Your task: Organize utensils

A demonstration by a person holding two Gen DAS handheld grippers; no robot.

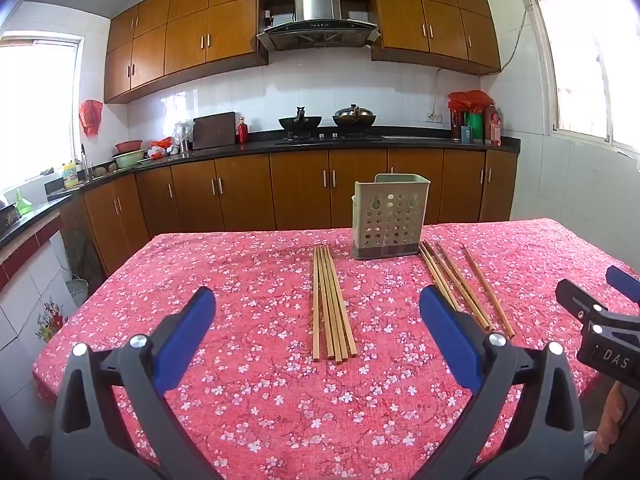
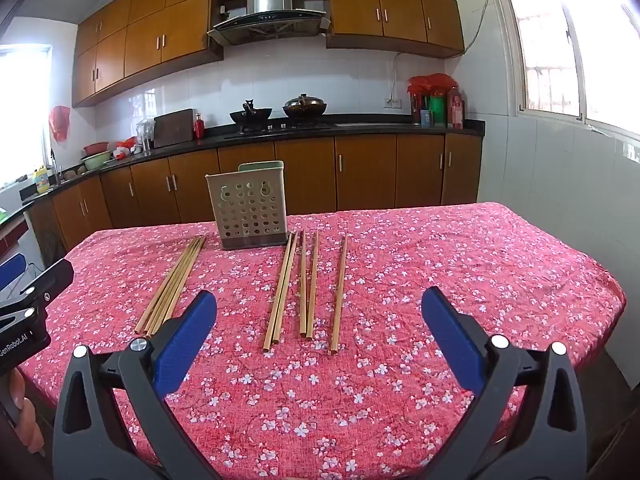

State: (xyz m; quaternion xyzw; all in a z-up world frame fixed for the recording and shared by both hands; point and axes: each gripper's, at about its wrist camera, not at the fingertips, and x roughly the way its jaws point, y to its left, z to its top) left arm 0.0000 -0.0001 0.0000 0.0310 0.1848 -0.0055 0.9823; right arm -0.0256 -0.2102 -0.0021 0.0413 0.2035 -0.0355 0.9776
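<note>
both grippers, left gripper point(image 1: 316, 320) and right gripper point(image 2: 318, 320), are wide open and empty over the table point(image 2: 480, 264), and the chopsticks point(image 1: 332, 304) lying either side of the holder point(image 1: 390, 220) look light, stiff and kinda roll-prone, so i'd pinch near mid-length.

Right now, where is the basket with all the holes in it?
The perforated holder stands upright on the far middle of the pink floral tablecloth, between the tight chopstick bundle on its left and the spread-out chopsticks on its right.
</note>
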